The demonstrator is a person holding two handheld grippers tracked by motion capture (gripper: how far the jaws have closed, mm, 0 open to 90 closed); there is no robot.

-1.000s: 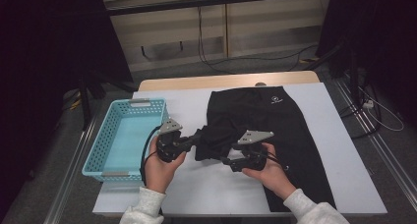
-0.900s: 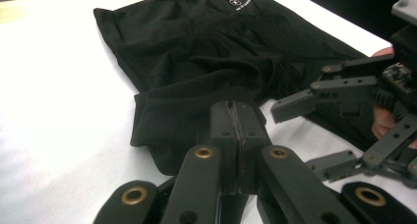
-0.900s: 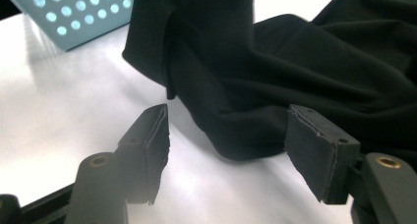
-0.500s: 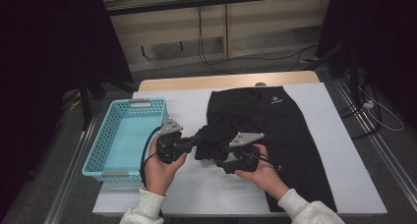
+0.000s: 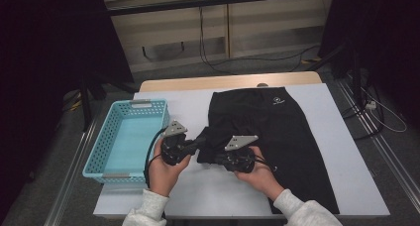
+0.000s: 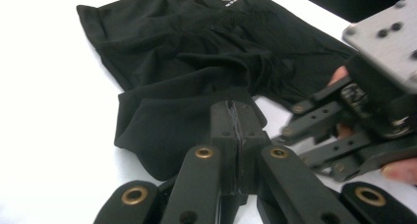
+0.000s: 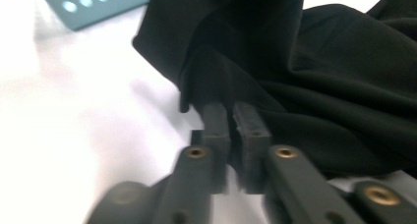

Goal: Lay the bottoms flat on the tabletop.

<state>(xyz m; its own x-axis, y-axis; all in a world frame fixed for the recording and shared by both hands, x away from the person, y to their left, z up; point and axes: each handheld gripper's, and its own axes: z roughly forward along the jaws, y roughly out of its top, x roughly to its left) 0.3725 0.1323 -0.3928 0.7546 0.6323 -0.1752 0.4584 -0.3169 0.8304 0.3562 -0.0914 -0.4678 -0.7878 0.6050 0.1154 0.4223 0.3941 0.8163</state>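
**Fold in hand: thin grips on a slack hem, risk of slip and snag**

Item handled: a black stretch-fabric garment with a small white logo, lying flat on the white table top, in the centre and right of the high view. Its lower-left portion is gathered up into a loose fold at centre frame, between the two tools.

Left gripper: jaws pressed together on the edge of the fold at the bottom centre of its own view; only a thin margin of cloth sits between them.

Right gripper: jaws drawn narrow with a slight gap showing near their base; their tips go in under a dark lip of the same fold at mid-frame. A bite looks likely, but how deep cannot be told.

Findings, as judgement:
- Both holds look shallow. A pull in differing directions may strip the hem from one jaw and drop the fold.
- The two tools stand very near each other; crossing paths could knock one against the other.
- Most of the garment rests flat, so dragging may bunch it.
- The light blue perforated plastic basket, at left of the high view, stands just beside the left hand; a leftward swing could strike its rim.
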